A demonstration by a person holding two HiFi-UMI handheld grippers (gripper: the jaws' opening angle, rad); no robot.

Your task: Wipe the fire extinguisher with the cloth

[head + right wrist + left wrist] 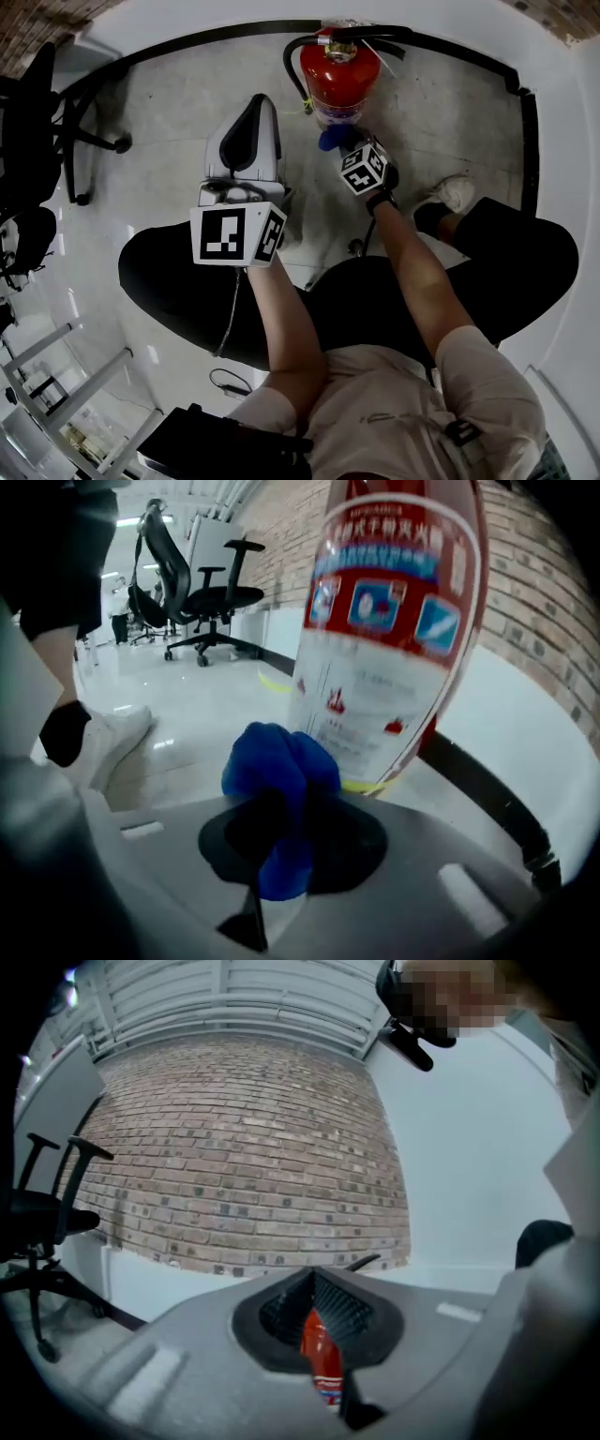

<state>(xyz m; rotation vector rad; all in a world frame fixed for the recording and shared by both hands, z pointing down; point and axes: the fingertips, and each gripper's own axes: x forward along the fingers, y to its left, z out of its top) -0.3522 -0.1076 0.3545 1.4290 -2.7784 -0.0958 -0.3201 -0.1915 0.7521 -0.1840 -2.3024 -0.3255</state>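
A red fire extinguisher [339, 75] stands on the pale floor by the white wall, its black hose [292, 67] looping down its left side. My right gripper [349, 148] is shut on a bunched blue cloth [332, 141] held against the extinguisher's lower body. In the right gripper view the blue cloth [277, 766] bulges from between the jaws of the right gripper [281, 827], touching the white label of the extinguisher [384, 630]. My left gripper [257, 105] hovers to the left, apart from the extinguisher, holding nothing. A thin slit in the left gripper [319, 1321] shows the extinguisher [324, 1363].
Black office chairs [37, 112] stand at the left. A black strip [459, 49] runs along the curved white wall base. The person's white shoe [452, 192] rests right of the extinguisher. A brick wall [234, 1147] rises behind.
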